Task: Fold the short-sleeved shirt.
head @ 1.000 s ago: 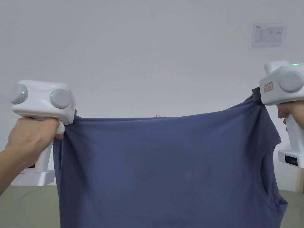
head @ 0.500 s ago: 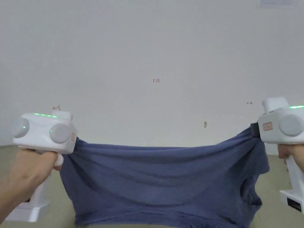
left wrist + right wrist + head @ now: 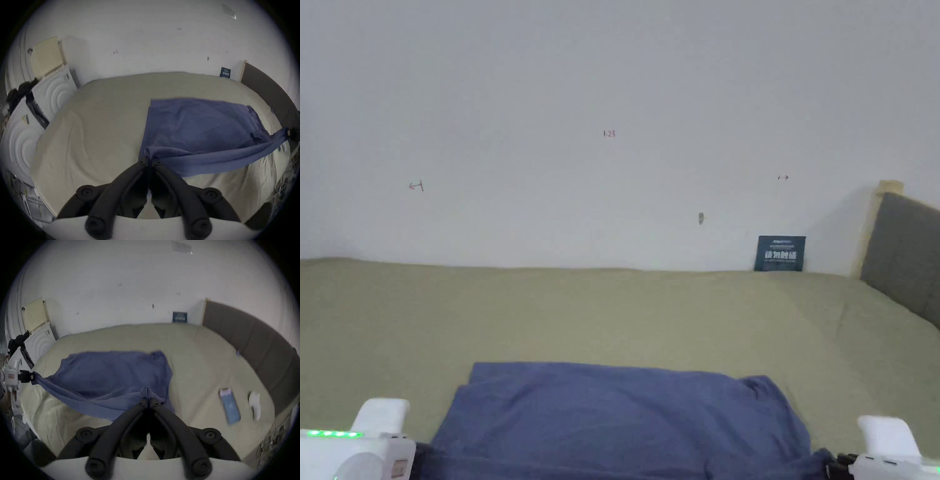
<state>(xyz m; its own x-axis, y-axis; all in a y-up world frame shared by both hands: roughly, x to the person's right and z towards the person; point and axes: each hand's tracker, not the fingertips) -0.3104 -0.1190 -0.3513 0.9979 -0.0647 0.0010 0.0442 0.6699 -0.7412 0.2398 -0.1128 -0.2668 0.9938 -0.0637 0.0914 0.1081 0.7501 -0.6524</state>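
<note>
My left gripper (image 3: 149,160) and right gripper (image 3: 148,396) each pinch a near corner of the blue shirt (image 3: 625,412); the rest lies beyond my fingertips on the bed (image 3: 612,312). Wall writing is unreadable.

Open olive-green bed sheet (image 3: 612,312) lies beyond the blue cotton shirt (image 3: 625,412). To the right, a padded grey headboard (image 3: 903,256) blocks passage; a blue flat phone (image 3: 230,405) lies near it.

A bed (image 3: 612,312) with an olive-green cover carries everything; the blue shirt (image 3: 625,412) lies spread on its near part; a phone (image 3: 230,405) and a white object (image 3: 254,404) lie well apart from it, toward the dark headboard (image 3: 253,340).
</note>
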